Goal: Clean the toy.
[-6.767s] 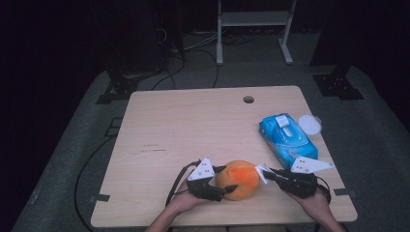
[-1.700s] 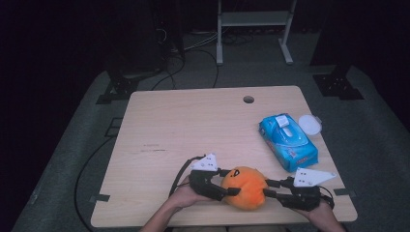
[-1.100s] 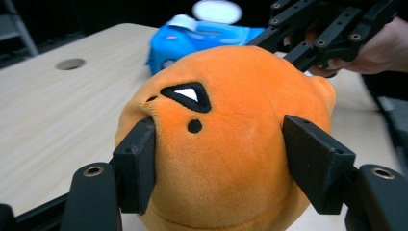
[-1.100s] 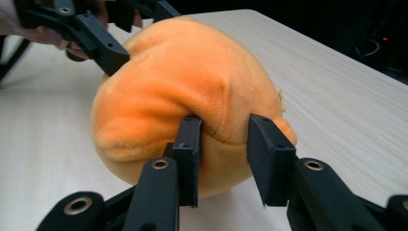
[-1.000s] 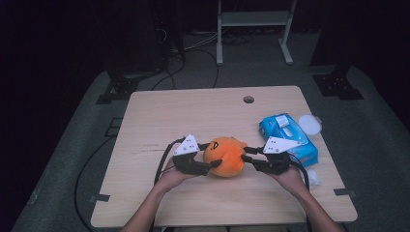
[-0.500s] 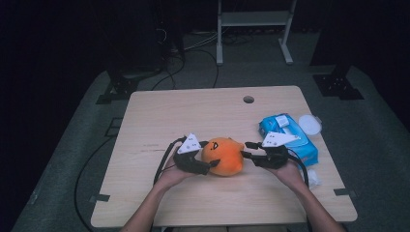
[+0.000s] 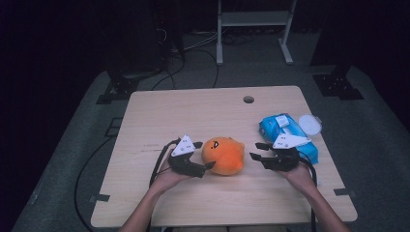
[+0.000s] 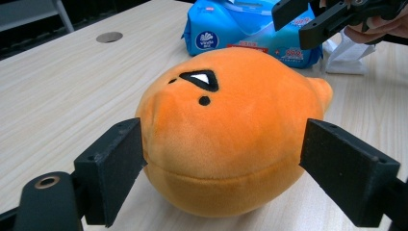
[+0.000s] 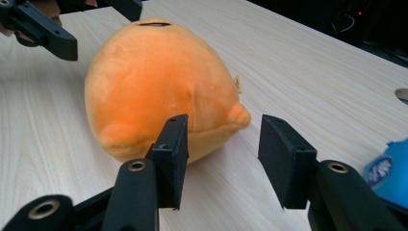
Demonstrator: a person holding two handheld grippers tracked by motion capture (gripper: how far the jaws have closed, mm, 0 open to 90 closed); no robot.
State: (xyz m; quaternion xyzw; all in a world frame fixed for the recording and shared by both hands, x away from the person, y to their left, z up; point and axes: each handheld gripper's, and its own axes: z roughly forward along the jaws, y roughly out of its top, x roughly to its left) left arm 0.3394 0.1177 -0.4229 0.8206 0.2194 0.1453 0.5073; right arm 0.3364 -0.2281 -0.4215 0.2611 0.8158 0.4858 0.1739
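The round orange plush toy (image 7: 223, 155), soft and fuzzy with a stitched black face, is sitting on the pale wood-grain counter (image 7: 203, 111). The left gripper (image 7: 203, 155) is straddling it, jaws just opened wide (pads off the fabric). The right gripper (image 7: 256, 151) is hovering just beside it, jaws parting around nothing. A glossy blue wipes packet (image 7: 285, 133) is lying behind.
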